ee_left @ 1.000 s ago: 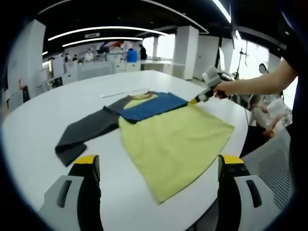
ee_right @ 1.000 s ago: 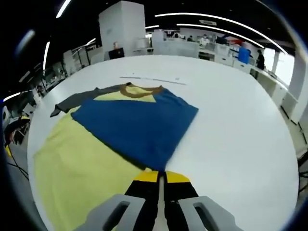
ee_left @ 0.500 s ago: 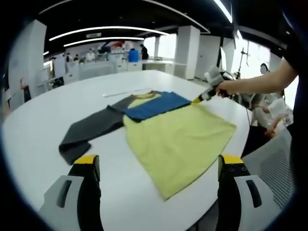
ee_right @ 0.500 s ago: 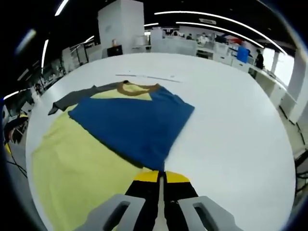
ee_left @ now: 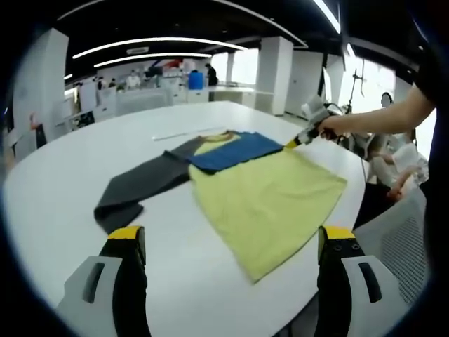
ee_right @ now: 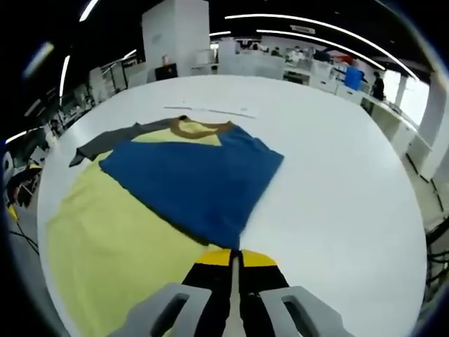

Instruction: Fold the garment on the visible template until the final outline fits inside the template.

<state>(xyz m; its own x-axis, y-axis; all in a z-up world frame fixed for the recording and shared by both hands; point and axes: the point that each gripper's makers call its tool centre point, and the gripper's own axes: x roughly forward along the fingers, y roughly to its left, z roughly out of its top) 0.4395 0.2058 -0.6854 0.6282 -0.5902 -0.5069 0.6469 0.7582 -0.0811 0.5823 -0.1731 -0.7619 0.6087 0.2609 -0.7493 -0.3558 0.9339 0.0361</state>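
**Q:** Gripper states, please — what do I read from each view?

**A:** Right gripper (ee_right: 234, 254): in my right gripper view its yellow-tipped jaws are pressed together on the corner of the blue sleeve (ee_right: 193, 184), pinching the cloth. In my left gripper view I see that same gripper (ee_left: 293, 142) at the far right of the garment, held by a hand (ee_left: 335, 126). Left gripper (ee_left: 228, 242): jaws spread wide, holding nothing, hanging above the near edge of the surface (ee_left: 84, 154).

**Q:** Where does the garment lie?

**A:** Garment (ee_left: 270, 200): I see it flat on the round white surface, yellow body toward the left gripper's camera, brown collar (ee_left: 219, 135) at the far end. The blue sleeve is folded over the upper part of the yellow body. The dark grey sleeve (ee_left: 144, 188) stretches out to the left in my left gripper view, lying flat on the surface.

**Q:** Any template markings?

**A:** A thin pale line (ee_right: 210, 109) lies on the surface just beyond the collar; I cannot tell what it is.
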